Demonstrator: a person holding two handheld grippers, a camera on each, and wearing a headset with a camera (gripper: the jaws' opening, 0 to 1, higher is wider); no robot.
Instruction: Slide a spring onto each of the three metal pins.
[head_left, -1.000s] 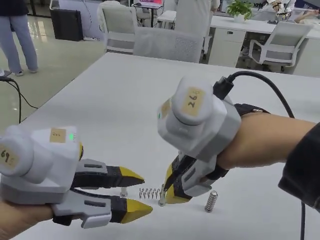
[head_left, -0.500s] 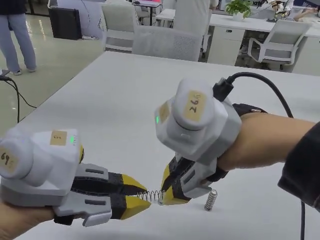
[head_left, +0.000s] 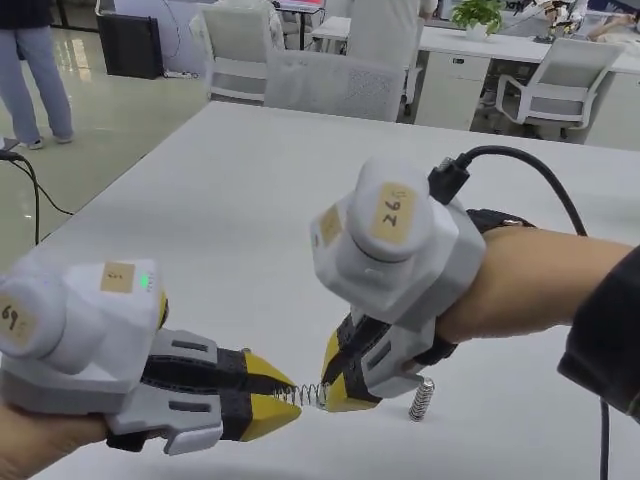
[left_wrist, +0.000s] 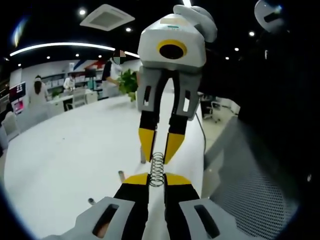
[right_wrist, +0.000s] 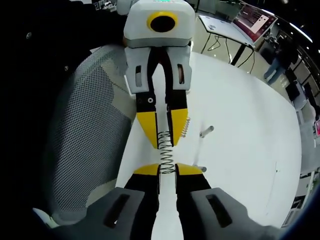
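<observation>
**One spring pinched at both ends between two grippers**

One spring (head_left: 307, 393) runs sideways, low over the white table (head_left: 250, 200). Whether it touches the top cannot be told. The left gripper (head_left: 293, 397) is clamped on one end, its jaws drawn to a narrow gap with the coil end between the yellow tips. The right gripper (head_left: 333, 392) is clamped on the other end, tips angled down, its gap just as narrow. In both gripper views the two sets of tips face each other with the coil straight between them. Whether a pin sits inside the coil cannot be told.

A second spring (head_left: 422, 400) stands tilted on the table just right of the right gripper, apart from it. In the right gripper view a bare pin (right_wrist: 206, 131) is on the table beside the second spring. The other pin (right_wrist: 201, 169) is close to that gripper's own tip.

A black cable (head_left: 520, 165) loops off the right gripper over the person's forearm (head_left: 520, 280). Office chairs (head_left: 330, 85) stand at the table's far edge. A bystander (head_left: 30, 70) stands far left.
</observation>
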